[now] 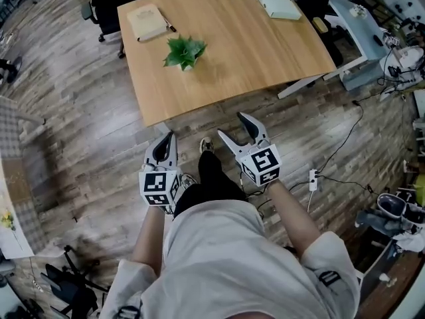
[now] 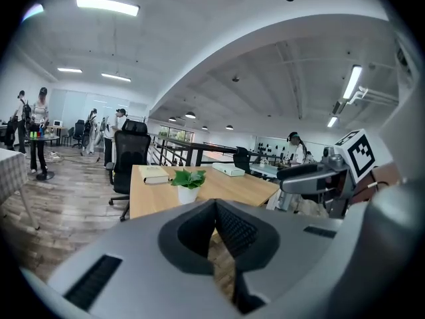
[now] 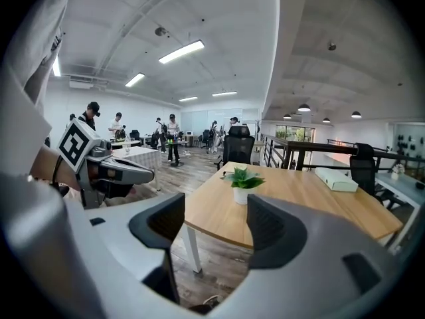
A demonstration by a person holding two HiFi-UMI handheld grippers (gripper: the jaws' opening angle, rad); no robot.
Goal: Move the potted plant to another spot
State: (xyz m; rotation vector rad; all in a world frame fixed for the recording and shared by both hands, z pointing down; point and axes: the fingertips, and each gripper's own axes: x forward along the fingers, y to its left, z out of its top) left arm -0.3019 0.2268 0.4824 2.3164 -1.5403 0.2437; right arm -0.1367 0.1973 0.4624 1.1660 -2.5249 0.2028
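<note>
plant (image 1: 184, 50) sitting on the bench (image 1: 265, 52), left claw (image 1: 167, 138) clenched on nothing, right claw (image 1: 231, 125) released, both well short of it

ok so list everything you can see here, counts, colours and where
table: one, light wood, ahead of the person
potted plant: one, green leaves in a white pot, on the table's left half
book: one, beige, table's far left corner
pale box: one, greenish white, table's far edge
office chair: one, black, beyond the table's left corner
power strip: one, white, floor at right
left gripper: grey, jaws together, empty
right gripper: grey, jaws apart, empty
</note>
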